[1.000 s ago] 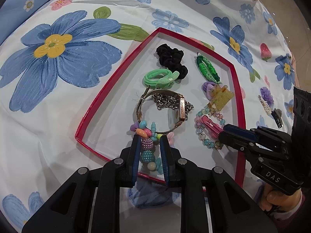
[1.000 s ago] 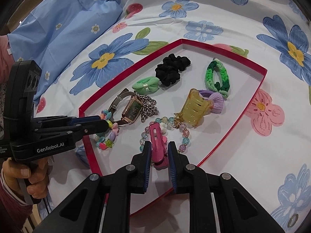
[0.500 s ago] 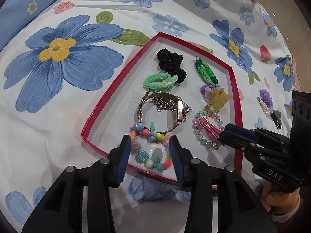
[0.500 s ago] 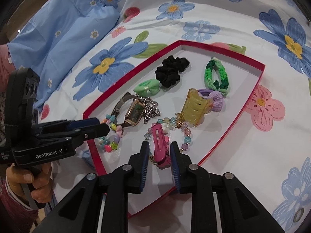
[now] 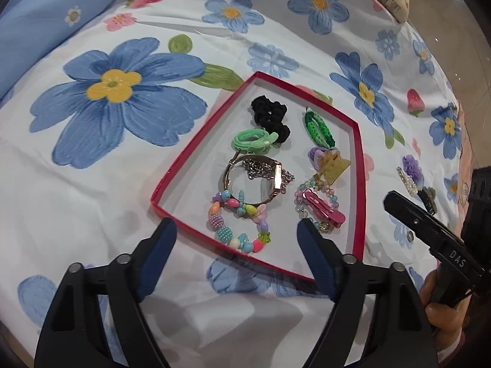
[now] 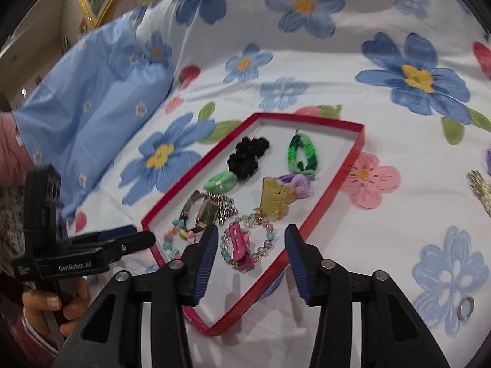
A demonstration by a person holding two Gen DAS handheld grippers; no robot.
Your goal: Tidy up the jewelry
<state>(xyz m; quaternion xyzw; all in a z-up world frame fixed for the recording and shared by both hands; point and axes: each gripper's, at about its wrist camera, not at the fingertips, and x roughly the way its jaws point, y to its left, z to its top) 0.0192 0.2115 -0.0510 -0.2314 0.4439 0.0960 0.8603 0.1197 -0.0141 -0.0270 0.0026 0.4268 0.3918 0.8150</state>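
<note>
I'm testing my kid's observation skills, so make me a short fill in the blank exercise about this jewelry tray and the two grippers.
1. The tray has a ____ rim.
2. The pink hair clip lies on the pastel ____ bracelet.
3. The left gripper is ____ and holds nothing.
4. The scrunchie at the tray's far end is ____.

Missing words: red; bead; open; black

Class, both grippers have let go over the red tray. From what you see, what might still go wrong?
1. The pink clip lies on the pastel bead bracelet; lifting either may drag the other.
2. The chain is bunched inside the watch band; they may tangle.
3. The colorful bracelet rests near the red tray rim.
</note>
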